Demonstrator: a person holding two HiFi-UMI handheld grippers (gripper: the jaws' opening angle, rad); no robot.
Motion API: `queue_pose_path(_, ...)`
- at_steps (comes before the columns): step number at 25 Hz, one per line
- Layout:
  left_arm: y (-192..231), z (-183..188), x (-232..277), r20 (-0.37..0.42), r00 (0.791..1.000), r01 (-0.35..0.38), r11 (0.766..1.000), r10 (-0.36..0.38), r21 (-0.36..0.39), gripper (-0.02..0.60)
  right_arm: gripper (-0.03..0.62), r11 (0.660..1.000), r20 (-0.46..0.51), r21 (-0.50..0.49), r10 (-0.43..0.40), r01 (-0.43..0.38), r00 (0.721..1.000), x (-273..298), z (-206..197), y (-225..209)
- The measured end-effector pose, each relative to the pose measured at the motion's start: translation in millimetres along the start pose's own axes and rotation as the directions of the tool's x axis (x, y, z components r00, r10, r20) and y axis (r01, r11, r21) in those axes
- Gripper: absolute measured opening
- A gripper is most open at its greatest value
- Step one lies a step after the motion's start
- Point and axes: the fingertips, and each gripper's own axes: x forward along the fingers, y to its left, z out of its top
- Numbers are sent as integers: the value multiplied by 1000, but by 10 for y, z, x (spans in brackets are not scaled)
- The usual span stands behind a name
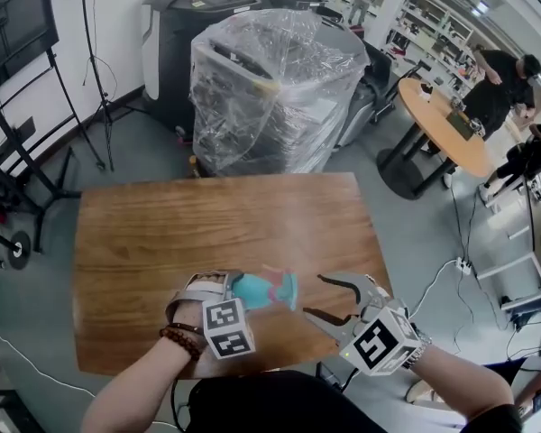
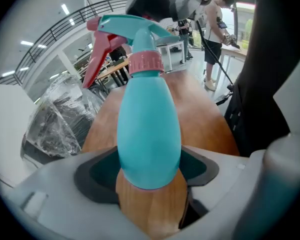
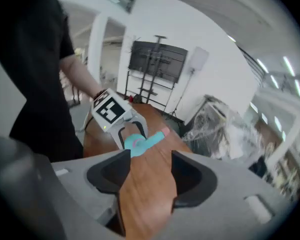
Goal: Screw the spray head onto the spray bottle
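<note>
Glossy wood table [image 1: 207, 233]; egg-shaped teal spray bottle [image 2: 150, 134].

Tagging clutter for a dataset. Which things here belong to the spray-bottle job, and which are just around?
Job: bottle, spray head on it, left gripper holding the bottle, open right gripper, wooden table.
Around: plastic-wrapped machine, round table, TV stand.

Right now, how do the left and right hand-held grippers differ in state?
The left hand-held gripper is shut on the teal spray bottle; the right hand-held gripper is open and empty, with only the table between its jaws. The left one carries the bottle lying sideways; the right one stands clear of the spray head. Both hover over the table's near edge, facing each other.
</note>
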Motion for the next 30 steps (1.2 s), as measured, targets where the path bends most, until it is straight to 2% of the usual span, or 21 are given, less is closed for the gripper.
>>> queue_pose_path(1, -40, -8, 5, -1, 1000, 26, 999, -26, 26, 388, 241, 988, -7, -150, -25, 24, 1000, -9, 37, 40)
queue_pose_path(2, -85, -18, 10, -5, 999, 53, 997, -52, 55, 388, 241, 951, -14, -305, -49, 42, 999, -11, 53, 90)
queue_pose_path(3, -133, -26, 13, -9, 997, 80, 994, -79, 81, 388, 241, 884, -22, -464, -70, 52, 997, -4, 47, 152)
queue_pose_path(4, -184, -29, 16, -12, 994, 107, 989, -107, 101, 389, 241, 785, -28, -617, -90, 53, 996, 13, 24, 227)
queue_pose_path(5, -235, -25, 16, -13, 991, 134, 984, -133, 116, 388, 241, 666, -28, -744, -102, 48, 994, 40, -3, 314)
queue_pose_path(6, -282, -16, 14, -14, 987, 158, 979, -158, 129, 389, 241, 554, -24, -832, -103, 37, 994, 75, -31, 410)
queue_pose_path(7, -325, -5, 12, -16, 984, 179, 974, -178, 140, 390, 241, 472, -22, -881, -92, 24, 995, 116, -66, 506)
queue_pose_path(8, -361, 9, 11, -18, 981, 194, 969, -194, 153, 390, 241, 422, -25, -906, -77, 10, 997, 158, -109, 593)
queue_pose_path(11, -447, 60, 12, -27, 974, 225, 956, -224, 190, 390, 241, 356, -33, -934, -37, -18, 999, 262, -201, 774)
queue_pose_path(15, -533, 162, -13, -25, 970, 242, 942, -243, 232, 390, 236, 312, -52, -949, -3, -49, 999, 366, -227, 870)
queue_pose_path(16, -541, 188, -19, -22, 970, 238, 941, -240, 240, 390, 212, 311, -58, -949, 0, -56, 998, 378, -229, 873)
queue_pose_path(18, -526, 212, -22, -18, 975, 221, 943, -223, 247, 390, 155, 337, -73, -939, 1, -69, 997, 395, -234, 856)
queue_pose_path(19, -505, 213, -19, -16, 978, 207, 947, -210, 247, 390, 137, 372, -85, -925, 2, -80, 996, 402, -243, 841)
queue_pose_path(20, -478, 214, -14, -15, 981, 189, 950, -192, 246, 390, 123, 431, -103, -897, 10, -97, 995, 407, -254, 824)
queue_pose_path(22, -416, 219, 0, -14, 990, 142, 959, -143, 244, 388, 123, 608, -152, -780, 46, -149, 987, 416, -279, 781)
queue_pose_path(24, -344, 223, 21, -10, 996, 88, 970, -88, 225, 389, 123, 799, -188, -571, 92, -186, 978, 458, -313, 707)
queue_pose_path(25, -307, 226, 33, -7, 998, 59, 976, -59, 209, 389, 123, 877, -195, -437, 122, -197, 973, 488, -329, 665)
queue_pose_path(26, -271, 230, 45, -4, 1000, 31, 981, -31, 190, 388, 123, 934, -194, -292, 154, -206, 969, 516, -347, 622)
queue_pose_path(27, -242, 233, 57, -3, 1000, 6, 985, -6, 172, 388, 123, 965, -189, -152, 183, -213, 965, 537, -358, 579)
queue_pose_path(28, -222, 237, 69, -2, 1000, -14, 988, 14, 157, 388, 123, 976, -182, -34, 207, -217, 961, 547, -359, 542)
queue_pose_path(30, -208, 240, 88, -2, 999, -37, 990, 38, 136, 388, 123, 973, -173, 82, 229, -218, 958, 550, -347, 500)
